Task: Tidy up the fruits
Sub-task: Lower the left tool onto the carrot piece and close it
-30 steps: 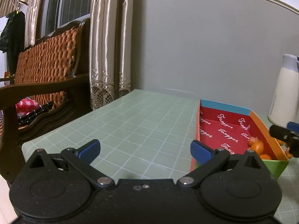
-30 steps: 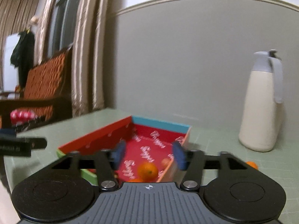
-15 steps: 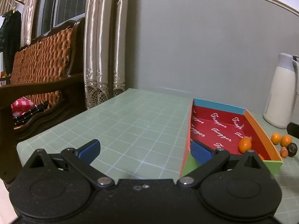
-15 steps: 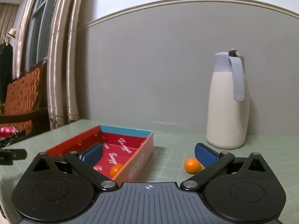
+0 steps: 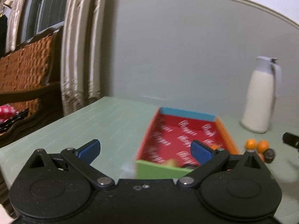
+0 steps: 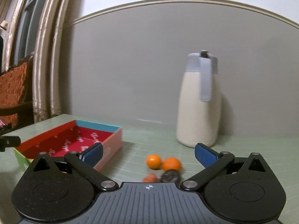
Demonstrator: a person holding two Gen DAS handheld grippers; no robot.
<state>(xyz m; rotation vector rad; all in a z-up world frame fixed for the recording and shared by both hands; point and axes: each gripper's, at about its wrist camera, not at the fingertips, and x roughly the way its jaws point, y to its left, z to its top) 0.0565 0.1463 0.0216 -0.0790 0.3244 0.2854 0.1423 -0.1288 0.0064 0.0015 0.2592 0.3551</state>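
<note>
A shallow box with a red printed inside (image 5: 179, 136) and a green near wall lies on the green grid table; it also shows at the left of the right wrist view (image 6: 74, 140). Small fruits lie in its near end, blurred. Loose fruits lie on the table right of the box: two oranges (image 6: 153, 161) (image 6: 171, 164), a dark round fruit (image 6: 171, 175) and a small reddish one (image 6: 150, 177). They also show in the left wrist view (image 5: 251, 144). My right gripper (image 6: 148, 154) is open, just before these fruits. My left gripper (image 5: 144, 149) is open and empty at the box's near left corner.
A cream jug with a grey lid and handle (image 6: 200, 102) stands near the wall behind the loose fruits. A wooden bench with an orange woven back (image 5: 24, 71) and curtains (image 5: 80, 56) stand beyond the table's left edge.
The right gripper opened and swung right, from over the box to the loose fruits. The left gripper's view turned right, bringing the box to its middle.
</note>
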